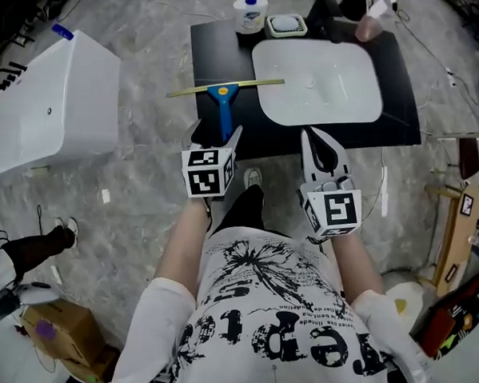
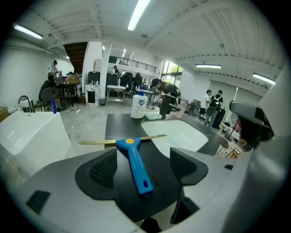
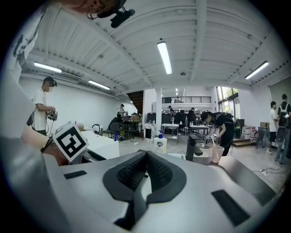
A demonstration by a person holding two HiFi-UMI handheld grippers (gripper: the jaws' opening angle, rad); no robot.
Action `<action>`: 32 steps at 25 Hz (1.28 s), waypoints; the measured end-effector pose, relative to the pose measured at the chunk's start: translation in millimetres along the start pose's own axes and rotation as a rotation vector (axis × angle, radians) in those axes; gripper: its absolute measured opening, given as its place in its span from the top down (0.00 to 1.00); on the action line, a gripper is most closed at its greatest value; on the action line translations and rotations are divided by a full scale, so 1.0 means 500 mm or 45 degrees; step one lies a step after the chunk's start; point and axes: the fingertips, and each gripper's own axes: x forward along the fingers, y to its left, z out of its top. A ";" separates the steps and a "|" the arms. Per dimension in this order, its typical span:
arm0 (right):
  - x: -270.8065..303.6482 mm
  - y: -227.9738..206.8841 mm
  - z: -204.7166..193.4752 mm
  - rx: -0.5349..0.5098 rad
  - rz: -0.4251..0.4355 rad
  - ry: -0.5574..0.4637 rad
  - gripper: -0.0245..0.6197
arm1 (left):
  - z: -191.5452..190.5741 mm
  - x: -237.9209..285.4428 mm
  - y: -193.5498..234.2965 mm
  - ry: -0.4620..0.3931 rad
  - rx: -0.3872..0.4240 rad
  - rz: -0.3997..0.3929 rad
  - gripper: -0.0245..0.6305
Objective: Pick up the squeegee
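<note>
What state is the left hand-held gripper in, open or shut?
Open. In the left gripper view, the left hand-held gripper shows its jaws apart, with the squeegee handle lying between them, not clamped.

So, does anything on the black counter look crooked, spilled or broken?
Only the squeegee: its blade lies slightly askew, left end overhanging the black counter, right end over the sink rim. No spill or damage shows.

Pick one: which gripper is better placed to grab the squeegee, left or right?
Left. The left gripper is open, with the blue handle of the squeegee lined up between its jaws. The right gripper is shut and sits off to the side, near the basin.
</note>
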 end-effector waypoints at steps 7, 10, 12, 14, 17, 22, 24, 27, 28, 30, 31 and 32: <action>0.170 -0.052 -0.020 -0.023 0.056 0.093 0.94 | -0.011 0.181 0.077 0.180 -0.084 0.080 0.43; 0.212 -0.074 -0.037 -0.016 0.064 0.132 0.94 | -0.020 0.227 0.096 0.247 -0.115 0.104 0.43; 0.228 -0.088 -0.047 -0.006 0.058 0.154 0.94 | -0.030 0.248 0.104 0.287 -0.119 0.128 0.43; 0.236 -0.101 -0.057 0.009 0.049 0.176 0.94 | -0.039 0.262 0.112 0.305 -0.127 0.166 0.43; 0.240 -0.110 -0.068 0.014 0.045 0.207 0.94 | -0.046 0.267 0.116 0.319 -0.128 0.231 0.47; 0.242 -0.118 -0.071 0.000 0.057 0.223 0.94 | -0.047 0.262 0.123 0.322 -0.114 0.297 0.75; 0.245 -0.121 -0.068 -0.006 0.069 0.222 0.94 | -0.047 0.263 0.123 0.327 -0.115 0.294 0.75; 0.247 -0.125 -0.065 -0.018 0.095 0.222 0.94 | -0.050 0.260 0.120 0.346 -0.134 0.297 0.75; 0.248 -0.127 -0.063 -0.022 0.103 0.222 0.94 | -0.050 0.259 0.118 0.349 -0.141 0.299 0.75; 0.252 -0.133 -0.059 -0.025 0.114 0.217 0.94 | -0.047 0.254 0.114 0.345 -0.151 0.305 0.75; 0.255 -0.137 -0.056 -0.025 0.119 0.213 0.94 | -0.043 0.252 0.113 0.336 -0.159 0.307 0.75; 0.257 -0.140 -0.052 -0.025 0.123 0.208 0.94 | -0.037 0.249 0.113 0.322 -0.170 0.308 0.75</action>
